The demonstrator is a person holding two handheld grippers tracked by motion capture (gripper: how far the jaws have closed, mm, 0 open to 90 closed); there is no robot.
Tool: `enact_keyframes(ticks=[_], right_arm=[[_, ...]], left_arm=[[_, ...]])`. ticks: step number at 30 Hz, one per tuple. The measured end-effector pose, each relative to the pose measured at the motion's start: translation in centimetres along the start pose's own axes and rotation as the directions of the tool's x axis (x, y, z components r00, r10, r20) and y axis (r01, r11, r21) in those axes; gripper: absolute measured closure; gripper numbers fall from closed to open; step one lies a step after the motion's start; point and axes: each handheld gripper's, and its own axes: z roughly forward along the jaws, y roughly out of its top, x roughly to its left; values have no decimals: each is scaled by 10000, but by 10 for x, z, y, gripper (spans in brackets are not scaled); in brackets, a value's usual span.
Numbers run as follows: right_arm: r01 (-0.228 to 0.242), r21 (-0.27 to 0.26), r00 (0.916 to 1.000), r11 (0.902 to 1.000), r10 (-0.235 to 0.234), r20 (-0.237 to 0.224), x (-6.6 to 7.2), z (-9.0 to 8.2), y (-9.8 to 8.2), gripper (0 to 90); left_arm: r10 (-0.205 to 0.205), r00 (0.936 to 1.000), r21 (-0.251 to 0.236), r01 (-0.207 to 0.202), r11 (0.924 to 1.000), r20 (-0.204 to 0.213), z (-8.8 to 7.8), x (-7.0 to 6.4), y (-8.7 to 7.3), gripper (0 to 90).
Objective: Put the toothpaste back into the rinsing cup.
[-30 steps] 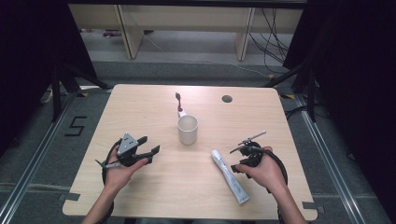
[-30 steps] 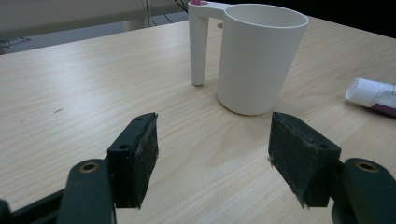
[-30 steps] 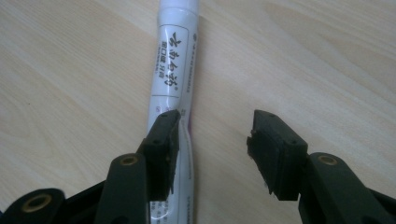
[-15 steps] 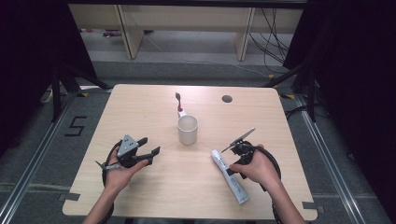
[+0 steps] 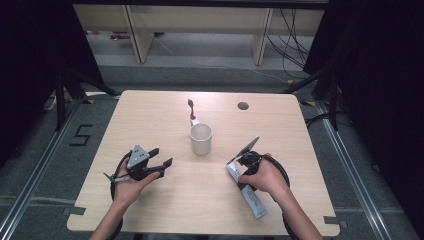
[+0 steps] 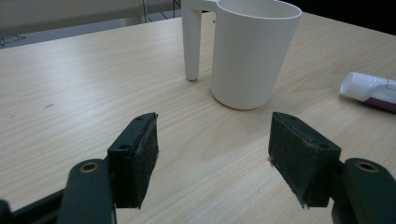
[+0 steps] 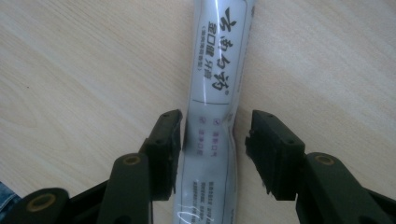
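A white toothpaste tube [image 5: 254, 199] lies on the wooden table [image 5: 150, 115] at the front right, its cap end toward the cup. My right gripper [image 5: 240, 169] points down over it. In the right gripper view the tube [image 7: 217, 70] runs between the jaws of that gripper [image 7: 213, 135]; they have just been closing, one pad at the tube's edge, the other a little apart. A white cup [image 5: 201, 139] stands mid-table with a toothbrush [image 5: 191, 111] upright behind it. My left gripper [image 5: 161, 156] rests open at the front left, aimed at the cup [image 6: 252, 51], nothing between its pads [image 6: 212, 154].
A round cable hole [image 5: 243, 106] sits near the table's far edge. The cup's white handle post [image 6: 191, 42] reaches down to the tabletop. Dark frames and cables stand beyond the table on both sides.
My right hand has moved left and slightly down, bringing its gripper over the toothpaste tube's cap end. The left gripper has stayed put.
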Motion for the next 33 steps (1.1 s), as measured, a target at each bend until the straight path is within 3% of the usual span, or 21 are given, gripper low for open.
enact_keyframes(ticks=[4, 5, 9, 18, 20, 29, 30, 31, 33], right_arm=[[43, 221, 10000, 9997, -44, 25, 2, 5, 3, 557], [645, 52, 9978, 9979, -646, 179, 0, 9, 4, 565], [804, 349, 9961, 9962, -816, 330, 4, 13, 7, 584], [806, 685, 9946, 9944, -847, 595, 8, 13, 8, 608], [1039, 739, 9925, 9918, -1082, 572, 7, 14, 9, 613], [649, 936, 9959, 9935, -703, 564, 10, 15, 9, 626], [693, 932, 9955, 9932, -748, 573, 10, 15, 9, 630], [1231, 894, 9886, 9884, -1300, 758, 8, 15, 9, 643], [1218, 914, 9893, 9883, -1284, 699, 9, 15, 8, 651]], left_arm=[[42, 9999, 122, -41, 9999, -95, 0, -1, 0, 328], [56, 9999, 140, -55, 9999, -102, 0, -1, 0, 327], [5, 10000, 144, -4, 9999, -78, 0, 0, -2, 327], [17, 10000, 86, -16, 10000, -40, 0, 0, -1, 326], [15, 10000, 141, -14, 9999, -68, 0, 0, -1, 327], [25, 10000, 78, -24, 10000, -46, -1, 0, -1, 325], [-3, 10000, -36, 3, 10000, 51, 0, 0, -1, 325], [17, 10000, -24, -17, 10000, 11, -1, 0, 0, 324], [70, 10000, -57, -70, 10000, 28, -1, -1, 0, 324]])
